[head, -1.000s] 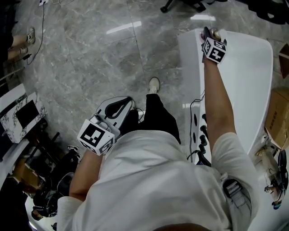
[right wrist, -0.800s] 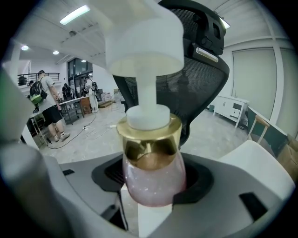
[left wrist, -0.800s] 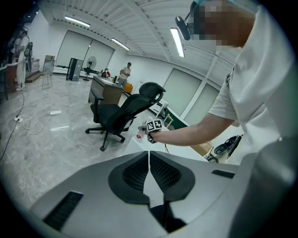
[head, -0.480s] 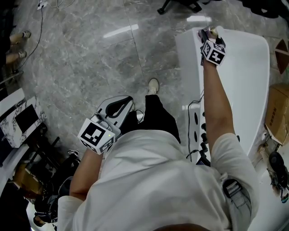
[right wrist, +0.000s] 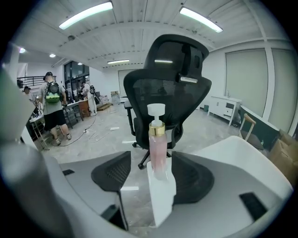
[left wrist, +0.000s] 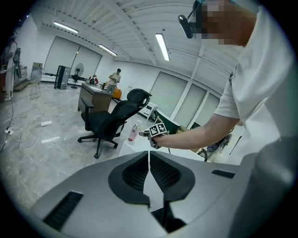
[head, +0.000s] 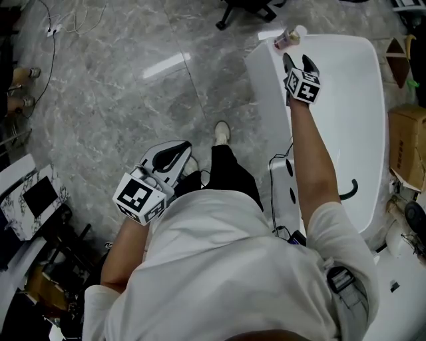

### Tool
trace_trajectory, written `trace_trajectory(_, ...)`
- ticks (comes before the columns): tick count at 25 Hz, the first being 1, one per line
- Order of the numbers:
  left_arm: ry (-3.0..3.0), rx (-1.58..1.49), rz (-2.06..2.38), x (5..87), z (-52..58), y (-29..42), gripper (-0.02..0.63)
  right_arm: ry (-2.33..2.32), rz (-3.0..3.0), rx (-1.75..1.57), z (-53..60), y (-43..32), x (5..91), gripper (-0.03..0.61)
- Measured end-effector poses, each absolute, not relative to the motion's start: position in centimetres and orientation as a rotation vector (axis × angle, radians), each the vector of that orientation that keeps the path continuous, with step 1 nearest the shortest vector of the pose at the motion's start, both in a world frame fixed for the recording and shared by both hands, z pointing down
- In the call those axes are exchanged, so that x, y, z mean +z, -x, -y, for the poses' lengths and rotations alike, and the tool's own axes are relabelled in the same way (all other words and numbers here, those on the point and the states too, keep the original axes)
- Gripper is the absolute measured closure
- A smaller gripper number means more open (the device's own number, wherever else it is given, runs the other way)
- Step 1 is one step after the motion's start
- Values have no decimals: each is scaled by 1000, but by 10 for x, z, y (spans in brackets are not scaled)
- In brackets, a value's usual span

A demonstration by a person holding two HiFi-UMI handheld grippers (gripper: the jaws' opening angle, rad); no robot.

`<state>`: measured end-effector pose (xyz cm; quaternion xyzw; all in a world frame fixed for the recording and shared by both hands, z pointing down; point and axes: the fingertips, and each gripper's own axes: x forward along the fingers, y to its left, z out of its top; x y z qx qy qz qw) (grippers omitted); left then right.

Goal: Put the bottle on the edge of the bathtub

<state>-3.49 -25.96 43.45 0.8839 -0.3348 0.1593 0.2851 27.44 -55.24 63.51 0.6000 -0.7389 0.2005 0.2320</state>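
Note:
A pink pump bottle (head: 287, 38) (right wrist: 157, 148) stands upright on the far corner of the white bathtub's rim (head: 263, 80) (right wrist: 160, 204). My right gripper (head: 297, 61) (right wrist: 153, 179) sits just behind it along the rim. Its jaws are apart and closing slightly. The bottle is in line with the gap, a little ahead of the tips, and the pads do not touch it. My left gripper (head: 174, 152) (left wrist: 149, 160) hangs by the person's left side over the floor, jaws shut with nothing in them. The left gripper view also catches the bottle (left wrist: 134, 133) far off.
A black office chair (right wrist: 174, 83) (head: 249, 6) stands on the marble floor just beyond the tub's corner. Cardboard boxes (head: 406, 143) lie right of the tub, a black fixture (head: 349, 190) sits inside it. Cables (head: 60, 26) trail at far left. People (right wrist: 52, 109) stand in the background.
My right gripper has let go of the bottle and drawn back along the rim; the bottle stays standing at the corner. The left gripper has hardly moved.

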Motion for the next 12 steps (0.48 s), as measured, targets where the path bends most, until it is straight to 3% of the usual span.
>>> trace_trajectory(12,-2525,388,835,406,207,50,589,-1634,2127,513,416,-245,568,455)
